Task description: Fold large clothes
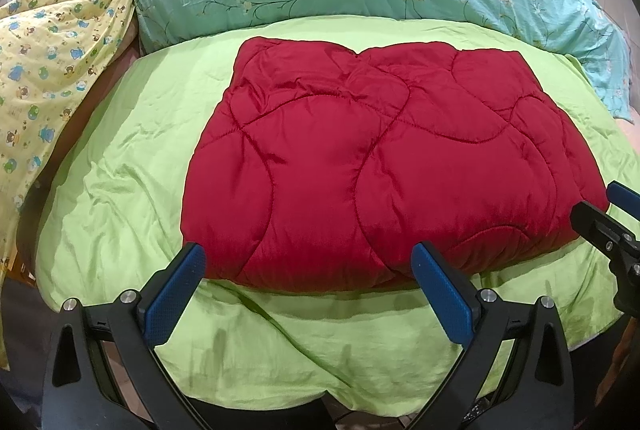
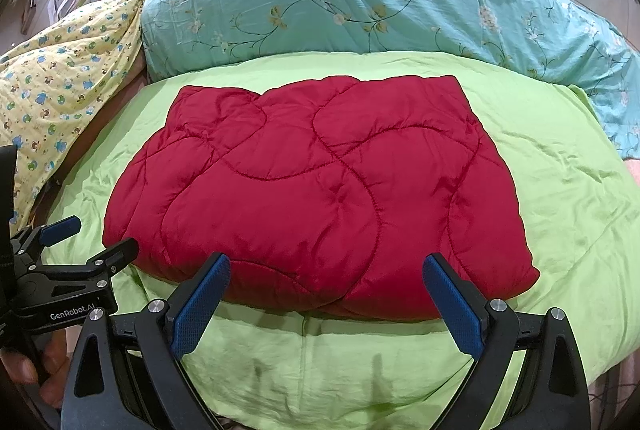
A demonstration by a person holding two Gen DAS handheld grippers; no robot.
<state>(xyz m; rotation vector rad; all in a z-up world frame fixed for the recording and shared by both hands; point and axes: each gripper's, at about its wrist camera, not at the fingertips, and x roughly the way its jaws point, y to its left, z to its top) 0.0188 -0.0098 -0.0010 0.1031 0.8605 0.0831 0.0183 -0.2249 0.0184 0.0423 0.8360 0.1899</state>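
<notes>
Red quilted garment [image 1: 384, 166], folded into a compact pad, centred on green sheet [image 1: 132, 166], near edge just ahead of left gripper [image 1: 308, 270] and right gripper [image 2: 326, 282], both spread wide, empty, likely lined up for grasping.

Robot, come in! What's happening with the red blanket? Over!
Both grippers, left and right, open, empty, at the near edge. Red blanket folded flat on green sheet. Nothing in the way.
</notes>
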